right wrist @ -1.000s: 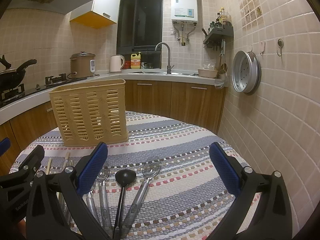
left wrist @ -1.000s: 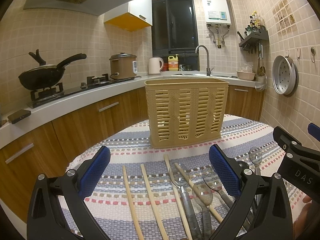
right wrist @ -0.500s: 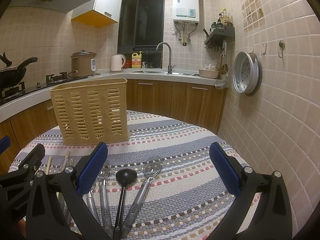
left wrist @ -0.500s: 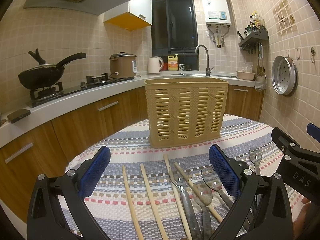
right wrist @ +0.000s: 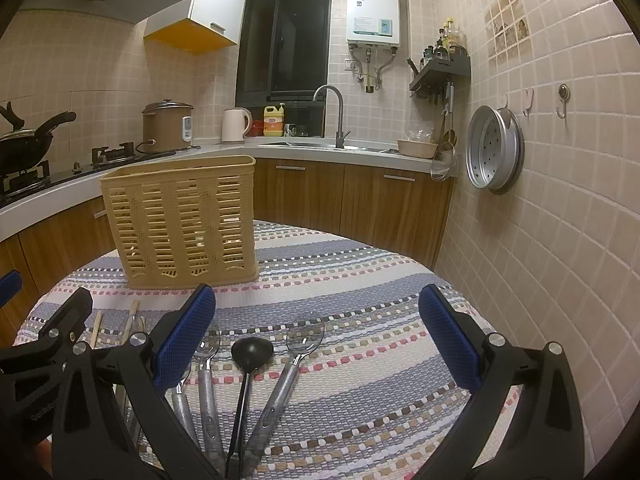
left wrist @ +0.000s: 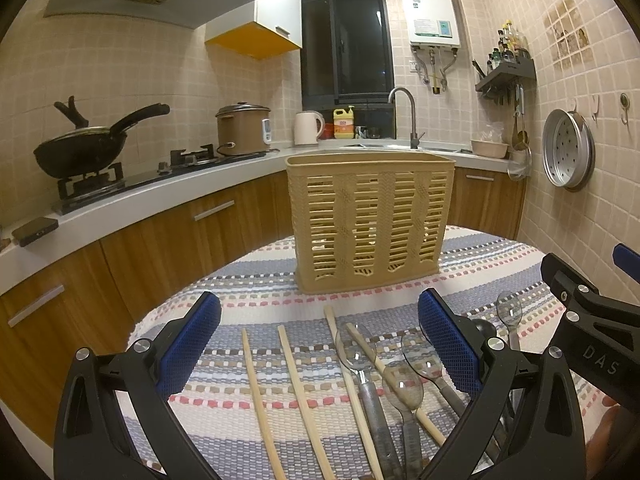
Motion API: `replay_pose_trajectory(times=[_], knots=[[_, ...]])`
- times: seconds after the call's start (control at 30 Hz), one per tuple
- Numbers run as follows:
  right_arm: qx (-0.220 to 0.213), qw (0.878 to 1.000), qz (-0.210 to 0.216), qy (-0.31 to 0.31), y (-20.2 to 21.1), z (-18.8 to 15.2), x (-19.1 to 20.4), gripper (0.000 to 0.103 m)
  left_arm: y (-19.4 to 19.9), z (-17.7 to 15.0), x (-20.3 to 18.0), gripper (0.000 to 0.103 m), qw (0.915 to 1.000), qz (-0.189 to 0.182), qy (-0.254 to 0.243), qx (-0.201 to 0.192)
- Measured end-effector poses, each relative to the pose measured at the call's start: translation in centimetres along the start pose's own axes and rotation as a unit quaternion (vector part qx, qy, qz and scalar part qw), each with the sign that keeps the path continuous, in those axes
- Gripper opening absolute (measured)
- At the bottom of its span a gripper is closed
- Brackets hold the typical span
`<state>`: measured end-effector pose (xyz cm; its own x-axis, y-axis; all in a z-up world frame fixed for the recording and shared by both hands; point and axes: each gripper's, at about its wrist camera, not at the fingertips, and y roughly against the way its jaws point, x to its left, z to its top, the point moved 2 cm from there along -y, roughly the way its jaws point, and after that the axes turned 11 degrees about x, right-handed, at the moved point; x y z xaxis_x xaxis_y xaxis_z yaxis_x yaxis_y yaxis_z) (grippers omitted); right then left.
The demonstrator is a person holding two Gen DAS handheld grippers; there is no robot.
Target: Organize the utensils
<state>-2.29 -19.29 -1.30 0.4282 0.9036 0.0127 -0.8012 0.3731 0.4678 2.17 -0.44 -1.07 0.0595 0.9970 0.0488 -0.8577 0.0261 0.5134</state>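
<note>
A tan slotted utensil basket (left wrist: 370, 220) stands upright at the back of the striped table; it also shows in the right wrist view (right wrist: 182, 222). Several wooden chopsticks (left wrist: 298, 392) and clear-bowled spoons (left wrist: 356, 354) lie in front of it. In the right wrist view a black ladle (right wrist: 251, 354) lies between clear spoons (right wrist: 306, 338). My left gripper (left wrist: 320, 354) is open and empty, above the chopsticks and spoons. My right gripper (right wrist: 316, 340) is open and empty, above the ladle and spoons.
The table carries a striped woven cloth (right wrist: 360, 280). A tiled wall (right wrist: 560, 220) with a hanging metal steamer tray (right wrist: 494, 158) stands close on the right. A counter with a wok (left wrist: 80, 152) and rice cooker (left wrist: 242, 128) runs behind and to the left.
The right wrist view has shifted slightly, as the right gripper moved a little. The left gripper and the utensils have not visibly moved.
</note>
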Motion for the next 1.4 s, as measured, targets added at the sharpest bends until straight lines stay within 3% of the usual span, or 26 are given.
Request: replay_pose_trajectory(times=[0.7,1.0,1.2,1.4], knots=[[-0.002,1.0,-0.007,0.008,0.2,-0.1,0.2,0.097,-0.1,-0.1,0.1,0.096,1.0,0.0,0.003,0.003],[-0.007,0.999,-0.042,0.004,0.4,0.0,0.0,0.097,-0.1,0.0,0.6,0.096,0.9999,0.002,0.013,0.005],[0.018,0.999,-0.02,0.027,-0.1,0.6,-0.4,0.097,-0.8,0.9,4.1,0.095,0.9982,0.009,0.026,0.053],[0.035,0.998,-0.012,0.059,0.2,1.9,-0.3,0.097,-1.5,1.9,8.9,0.084,0.9887,-0.042,0.065,0.128]])
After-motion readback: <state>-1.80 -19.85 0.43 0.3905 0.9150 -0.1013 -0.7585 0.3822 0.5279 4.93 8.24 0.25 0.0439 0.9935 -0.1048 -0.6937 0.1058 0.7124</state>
